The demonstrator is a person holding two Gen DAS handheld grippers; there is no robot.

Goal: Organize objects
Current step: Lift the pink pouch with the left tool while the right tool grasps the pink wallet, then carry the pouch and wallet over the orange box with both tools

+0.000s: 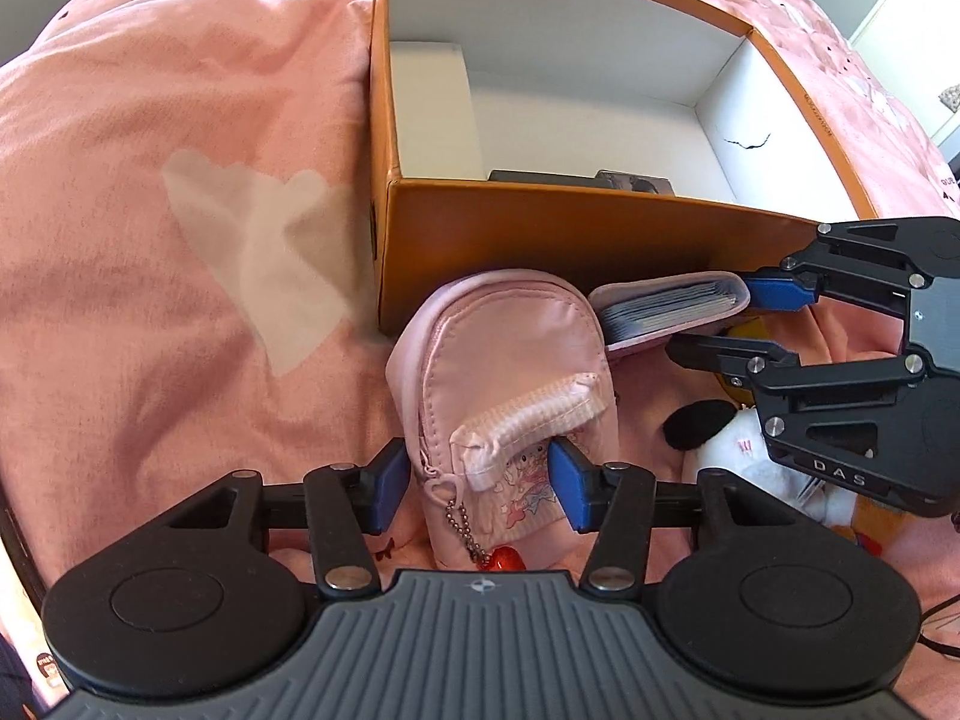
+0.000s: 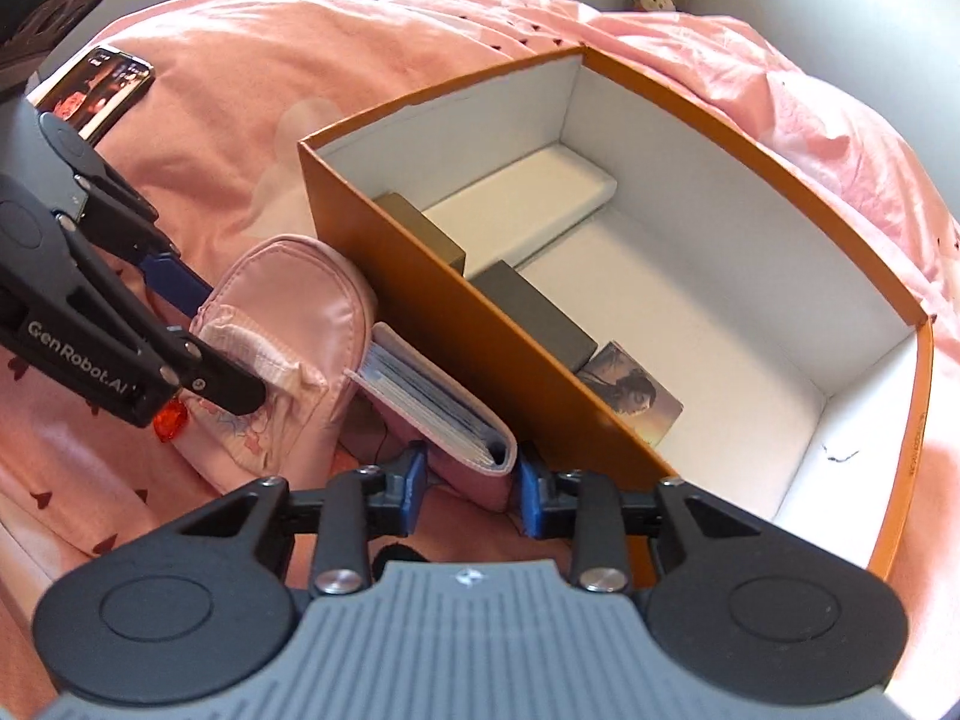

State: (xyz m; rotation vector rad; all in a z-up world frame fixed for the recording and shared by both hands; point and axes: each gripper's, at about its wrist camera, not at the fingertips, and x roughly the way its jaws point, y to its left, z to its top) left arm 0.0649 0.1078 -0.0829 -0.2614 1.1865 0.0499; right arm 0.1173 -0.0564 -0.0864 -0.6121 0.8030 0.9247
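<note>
Left tongs (image 1: 477,483) sit partly open around the pink mini backpack pouch (image 1: 504,384), blue pads at either side of its lower end, one pad touching, not visibly clamped. The pouch lies on the pink bedspread (image 1: 180,240), against the orange box (image 1: 540,228). Right tongs (image 2: 471,483) straddle the spine of the pink card holder (image 2: 432,408), narrow gap showing, just beside that box wall.
</note>
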